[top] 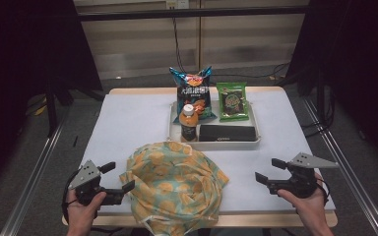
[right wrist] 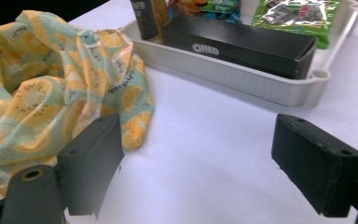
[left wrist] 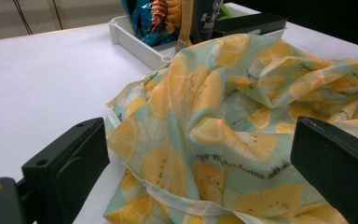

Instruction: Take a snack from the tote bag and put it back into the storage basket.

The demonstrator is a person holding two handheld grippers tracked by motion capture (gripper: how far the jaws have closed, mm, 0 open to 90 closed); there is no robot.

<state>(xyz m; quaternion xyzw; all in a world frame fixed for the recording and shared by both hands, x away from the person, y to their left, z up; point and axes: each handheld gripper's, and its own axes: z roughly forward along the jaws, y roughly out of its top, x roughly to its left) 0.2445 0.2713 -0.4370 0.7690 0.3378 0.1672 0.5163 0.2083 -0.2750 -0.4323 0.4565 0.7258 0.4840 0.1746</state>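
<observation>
A crumpled cloth bag (top: pixel 174 184) printed with lemon slices lies at the front middle of the white table (top: pixel 128 123). My left gripper (top: pixel 118 177) rests at the cloth's left edge, jaws open. In the left gripper view the cloth (left wrist: pixel 223 102) bulges up between and beyond the jaws of that gripper (left wrist: pixel 200 154), and the pads stand clear of it. My right gripper (top: pixel 269 170) is open over bare table to the right of the cloth. In the right gripper view it (right wrist: pixel 198 154) holds nothing, with the cloth (right wrist: pixel 37 79) off to its left.
A white tray (top: pixel 226 143) behind the cloth holds a blue chips bag (top: pixel 193 93), a green snack pack (top: pixel 232 101), an orange-capped bottle (top: pixel 189 123) and a black box (top: pixel 226 132). The box (right wrist: pixel 242 44) lies along the tray's near rim (right wrist: pixel 242 77).
</observation>
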